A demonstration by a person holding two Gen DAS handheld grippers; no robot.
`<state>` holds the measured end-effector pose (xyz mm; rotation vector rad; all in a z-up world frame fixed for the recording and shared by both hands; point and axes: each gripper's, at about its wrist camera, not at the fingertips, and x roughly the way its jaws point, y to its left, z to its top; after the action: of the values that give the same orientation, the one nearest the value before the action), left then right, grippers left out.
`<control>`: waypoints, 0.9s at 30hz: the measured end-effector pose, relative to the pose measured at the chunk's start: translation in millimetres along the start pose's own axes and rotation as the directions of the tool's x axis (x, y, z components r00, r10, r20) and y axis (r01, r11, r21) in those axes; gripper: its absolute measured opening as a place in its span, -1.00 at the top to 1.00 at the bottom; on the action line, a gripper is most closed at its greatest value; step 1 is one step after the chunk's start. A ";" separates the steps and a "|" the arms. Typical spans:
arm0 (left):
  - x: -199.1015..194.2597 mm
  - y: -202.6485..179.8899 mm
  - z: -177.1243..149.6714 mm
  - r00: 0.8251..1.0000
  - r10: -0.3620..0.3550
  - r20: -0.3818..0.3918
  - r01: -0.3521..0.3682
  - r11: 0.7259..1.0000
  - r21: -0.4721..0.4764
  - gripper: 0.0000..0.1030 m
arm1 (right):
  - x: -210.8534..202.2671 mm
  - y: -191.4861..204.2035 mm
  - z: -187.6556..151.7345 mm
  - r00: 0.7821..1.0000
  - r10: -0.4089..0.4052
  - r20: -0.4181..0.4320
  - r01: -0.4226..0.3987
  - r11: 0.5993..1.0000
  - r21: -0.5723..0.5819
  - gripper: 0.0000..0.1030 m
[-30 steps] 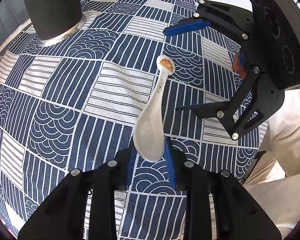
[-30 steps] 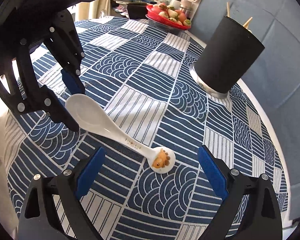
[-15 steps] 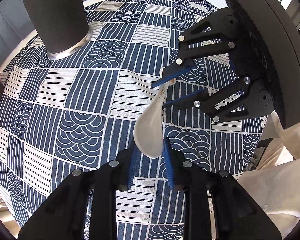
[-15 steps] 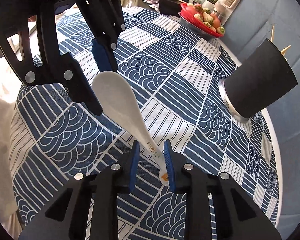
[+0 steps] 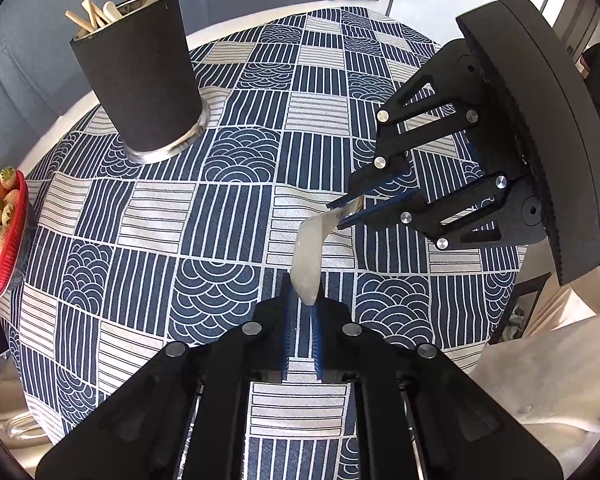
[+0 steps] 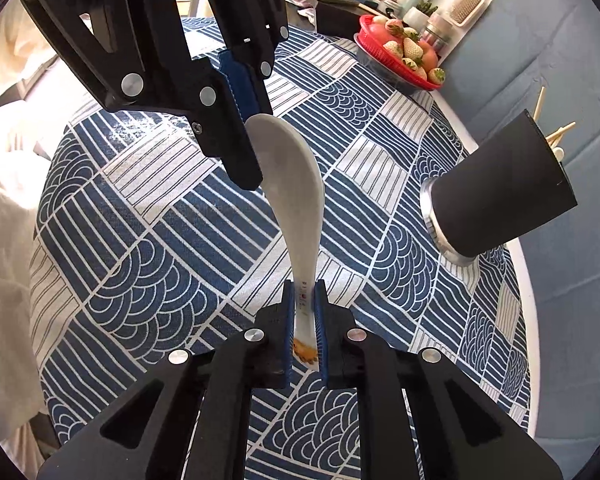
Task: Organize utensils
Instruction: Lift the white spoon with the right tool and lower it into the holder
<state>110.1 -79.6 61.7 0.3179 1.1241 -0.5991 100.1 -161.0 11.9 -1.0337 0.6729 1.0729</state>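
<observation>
A white ceramic spoon point(image 5: 309, 258) is held off the table between both grippers. My left gripper point(image 5: 301, 294) is shut on the spoon's bowl end. My right gripper point(image 6: 305, 312) is shut on the spoon's handle point(image 6: 300, 248), near its orange-decorated tip; in the left wrist view the right gripper point(image 5: 346, 210) reaches in from the right. The black utensil cup point(image 5: 140, 76) with wooden sticks and a white utensil stands at the table's far side; it also shows in the right wrist view point(image 6: 500, 196).
The round table has a blue and white patterned cloth point(image 5: 204, 216). A red basket of strawberries point(image 5: 0, 224) sits at the table edge, also in the right wrist view point(image 6: 400, 56). Bottles and a hairbrush point(image 6: 466, 4) stand on a shelf beyond. A grey wall is behind the cup.
My right gripper closed on the spoon's handle. Both grippers lifted the spoon off the cloth, and the cup now shows more fully.
</observation>
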 end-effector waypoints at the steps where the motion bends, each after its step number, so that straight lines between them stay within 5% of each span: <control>1: -2.0 0.6 1.3 1.000 0.007 0.006 -0.007 1.000 0.007 0.82 | -1.7 -1.7 2.1 1.000 -0.008 0.004 0.008 1.000 0.003 0.83; 27: -103.9 40.2 65.6 0.969 0.158 0.192 -0.180 0.978 0.104 0.83 | -64.3 -83.4 72.5 0.969 -0.212 0.130 0.207 0.977 0.051 0.83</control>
<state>151.9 -52.1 180.9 0.4493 0.8755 -0.5342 152.3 -128.5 123.9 -0.9680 0.4611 0.9333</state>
